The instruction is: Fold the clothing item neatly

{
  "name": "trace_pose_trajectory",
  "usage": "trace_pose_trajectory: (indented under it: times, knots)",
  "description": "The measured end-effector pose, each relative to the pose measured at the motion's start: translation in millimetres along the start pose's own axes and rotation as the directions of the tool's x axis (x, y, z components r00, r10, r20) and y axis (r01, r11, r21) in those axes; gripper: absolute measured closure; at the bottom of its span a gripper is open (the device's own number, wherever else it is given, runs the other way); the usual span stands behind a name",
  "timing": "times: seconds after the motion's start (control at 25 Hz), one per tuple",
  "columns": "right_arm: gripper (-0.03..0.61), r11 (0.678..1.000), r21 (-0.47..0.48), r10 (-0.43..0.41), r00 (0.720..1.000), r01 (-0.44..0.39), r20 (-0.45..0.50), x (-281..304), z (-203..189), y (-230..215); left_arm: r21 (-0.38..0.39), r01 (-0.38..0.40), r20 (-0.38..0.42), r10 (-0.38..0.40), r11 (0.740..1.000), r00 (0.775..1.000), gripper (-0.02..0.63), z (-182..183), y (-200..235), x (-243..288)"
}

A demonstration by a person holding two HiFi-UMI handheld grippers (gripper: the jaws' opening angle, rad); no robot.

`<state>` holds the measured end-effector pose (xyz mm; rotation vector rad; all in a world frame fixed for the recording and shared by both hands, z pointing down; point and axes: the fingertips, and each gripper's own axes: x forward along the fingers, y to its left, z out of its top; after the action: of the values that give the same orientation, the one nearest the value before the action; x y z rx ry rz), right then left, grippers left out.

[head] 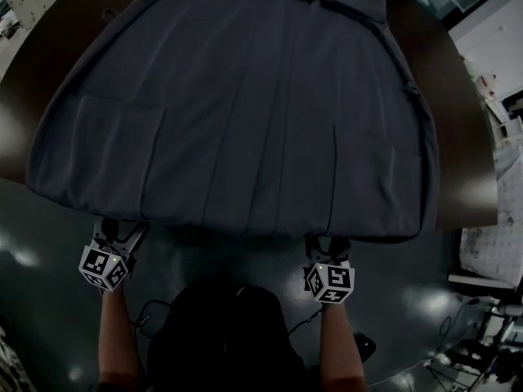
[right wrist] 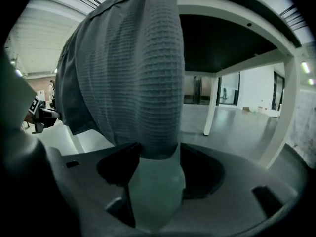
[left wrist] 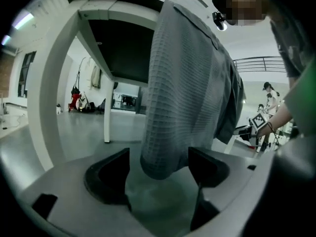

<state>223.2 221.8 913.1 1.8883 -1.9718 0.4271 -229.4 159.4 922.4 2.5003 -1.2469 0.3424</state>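
Likely soft, light, limp garment [head: 245, 113]; grab hem corners. The left gripper [head: 121, 233] and right gripper [head: 327, 245] gape, hem between, unclamped.

Garment [head: 245, 113] on table [head: 464, 149], hem overhanging near edge.

1. My left gripper [head: 120, 233] points forward and slightly down, its fingers [left wrist: 111, 174] spread wide apart.
2. My right gripper [head: 328, 247] is level with it, its fingers [right wrist: 118, 164] also apart.
3. My left forearm [head: 114, 333] and right forearm [head: 339, 349] reach forward, bare and roughly parallel.
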Motion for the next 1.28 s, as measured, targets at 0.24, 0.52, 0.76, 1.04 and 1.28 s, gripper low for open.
trace_pose_trajectory:
  times: [0.24, 0.52, 0.76, 1.04, 1.28]
  knots:
    - [0.463, 0.999, -0.030, -0.045, 0.998, 0.044, -0.034, -5.3, 6.9, 0.1, 0.022, 0.114, -0.040, -0.113, 0.993, 0.993, 0.396, 9.3, -28.4, 4.8]
    - [0.578, 0.999, 0.026, -0.039, 0.996, 0.041, -0.079, -47.1, 30.6, 13.0, -0.047, 0.071, 0.014, -0.071, 0.996, 0.997, 0.595, 50.6, -56.0, -47.5]
    - [0.578, 1.000, -0.006, 0.026, 0.988, -0.027, -0.153, -103.3, 62.4, 34.0, -0.070, 0.091, -0.030, -0.094, 0.993, 0.995, 0.597, 95.4, -91.8, -104.4]
    - [0.578, 0.990, -0.026, 0.127, 0.959, -0.138, -0.254, -166.5, 104.2, 54.3, -0.048, 0.115, -0.062, -0.118, 0.992, 0.991, 0.596, 165.6, -119.3, -152.9]
    - [0.578, 0.985, 0.035, 0.172, 0.958, -0.168, -0.228, -206.6, 157.2, 59.2, -0.017, 0.154, -0.031, -0.154, 0.988, 0.988, 0.595, 238.0, -141.7, -180.7]
